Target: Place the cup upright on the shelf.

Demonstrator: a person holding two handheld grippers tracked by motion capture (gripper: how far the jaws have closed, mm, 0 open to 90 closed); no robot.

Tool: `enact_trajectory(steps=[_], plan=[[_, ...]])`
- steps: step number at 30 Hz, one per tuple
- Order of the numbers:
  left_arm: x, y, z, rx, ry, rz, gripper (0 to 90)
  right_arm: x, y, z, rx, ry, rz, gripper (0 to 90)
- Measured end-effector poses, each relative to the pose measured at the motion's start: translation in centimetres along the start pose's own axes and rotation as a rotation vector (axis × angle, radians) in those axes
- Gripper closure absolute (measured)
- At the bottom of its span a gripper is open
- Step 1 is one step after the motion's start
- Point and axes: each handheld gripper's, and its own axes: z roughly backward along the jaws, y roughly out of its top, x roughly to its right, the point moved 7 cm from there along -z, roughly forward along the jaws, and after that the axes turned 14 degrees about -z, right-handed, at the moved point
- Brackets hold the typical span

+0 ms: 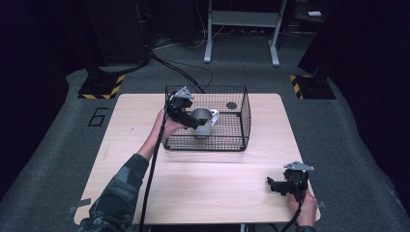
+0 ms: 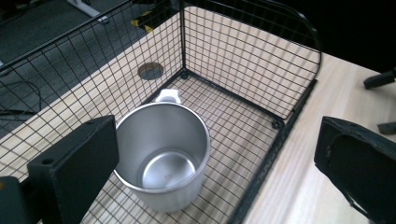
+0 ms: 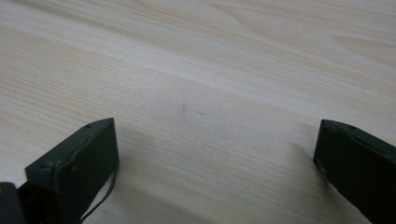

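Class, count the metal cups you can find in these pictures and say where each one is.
1. The metal cup stands upright inside the wire basket at the far side of the table, close to the left gripper, whose jaws are open. None seems hidden.

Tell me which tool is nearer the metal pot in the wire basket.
Left. The left tool hovers open right beside the metal pot inside the wire basket; the right tool sits open far off near the table's front right corner.
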Motion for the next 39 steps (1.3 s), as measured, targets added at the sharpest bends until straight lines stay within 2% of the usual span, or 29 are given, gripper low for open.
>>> enact_trajectory(steps=[3,4,8,13,14,20,24,25,29,32,33,34,35,36,37,38,39], plan=[[0.6,-0.1,0.8,0.003,0.001,-0.020,0.3,0.0,0.0,0.0,0.000,0.000,0.000,0.0],[1.3,-0.2,1.6,0.011,-0.003,-0.026,0.3,0.0,0.0,0.0,0.000,-0.002,0.000,0.0],[2.6,-0.8,2.9,0.004,-0.001,-0.054,0.5,0.0,0.0,0.0,0.005,-0.006,-0.004,0.0],[3.7,-1.8,4.1,-0.005,0.008,-0.065,0.4,0.0,0.0,0.0,0.006,-0.007,-0.005,0.0],[4.1,-2.4,4.7,-0.009,0.013,-0.077,0.4,0.0,0.0,0.0,0.005,-0.008,-0.006,0.0],[5.5,-4.7,6.5,-0.004,0.037,-0.059,0.7,-0.1,0.0,0.0,0.004,-0.011,-0.009,0.0],[6.5,-6.8,7.8,-0.025,0.065,-0.066,0.8,0.0,0.0,0.0,0.001,-0.012,-0.003,0.0],[6.5,-6.8,7.8,-0.025,0.065,-0.066,0.8,0.0,0.0,0.0,0.001,-0.012,-0.003,0.0],[7.6,-10.0,9.3,-0.052,0.089,-0.046,0.3,0.0,0.0,0.0,-0.002,-0.013,-0.003,0.0],[7.9,-12.5,9.9,-0.071,0.124,-0.011,0.3,0.0,0.0,0.0,-0.003,-0.013,-0.002,0.0],[7.9,-12.5,9.9,-0.071,0.124,-0.011,0.3,0.0,0.0,0.0,-0.003,-0.013,-0.002,0.0],[7.9,-14.4,10.3,-0.100,0.148,0.006,0.3,0.0,0.0,0.0,-0.003,-0.014,-0.003,0.0],[7.9,-14.4,10.3,-0.100,0.148,0.006,0.2,0.0,0.0,0.0,-0.003,-0.014,-0.003,0.0],[7.9,-15.5,10.4,-0.110,0.161,0.031,0.2,0.0,0.0,0.0,-0.003,-0.014,-0.003,0.0],[7.9,-17.3,10.5,-0.120,0.171,0.075,0.2,0.0,0.0,0.0,-0.002,-0.014,-0.003,0.0],[7.9,-17.3,10.5,-0.120,0.171,0.075,0.2,0.0,0.0,0.0,-0.002,-0.014,-0.003,0.0],[7.6,-19.2,10.6,-0.153,0.198,0.103,0.2,0.0,0.0,0.0,-0.003,-0.014,-0.003,0.0]])
